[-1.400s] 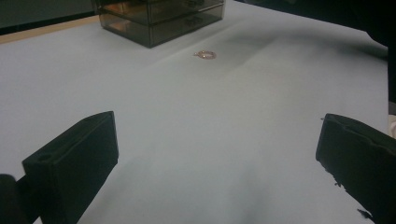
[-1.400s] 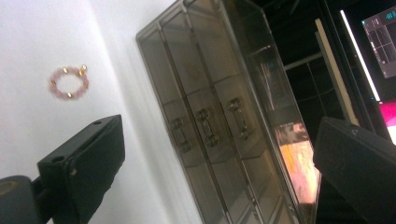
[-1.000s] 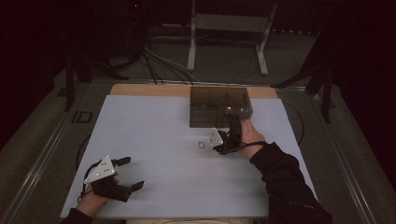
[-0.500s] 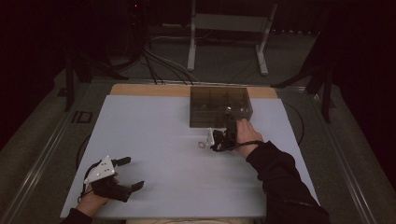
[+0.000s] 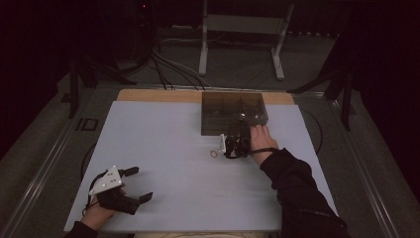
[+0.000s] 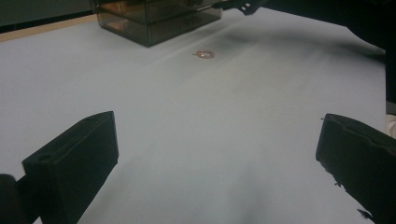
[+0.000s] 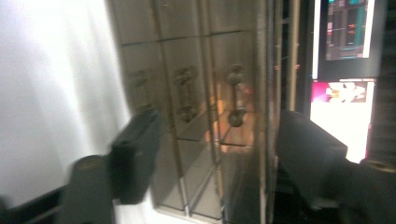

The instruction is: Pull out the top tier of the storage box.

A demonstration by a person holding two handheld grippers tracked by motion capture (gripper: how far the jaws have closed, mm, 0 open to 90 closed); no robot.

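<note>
The white table [image 5: 163, 148] lay broad and mostly bare, and at its far side sat the smoky drawer box [image 5: 233, 113], a see-through cabinet with small drawers and knob handles. Since a second earlier, the right gripper [image 5: 233, 147] had swung in from the open table to the box's front face, rolled onto its side, and its jaws had just been closing. In the right gripper view a drawer front with its handle [image 7: 235, 95] stood between the two black jaws, but the pads were not yet pressing on it. That looked like the start of a pull on the right-hand drawer. The right forearm reached long across the table, hand tucked close against the box. The left gripper [image 5: 130, 189] sat in place at the near left corner, low over the table, its jaws spread wide on nothing. Smallest of all, a thin ring [image 5: 214, 154] lay on the table just beside the right gripper, apart from the box.
</note>
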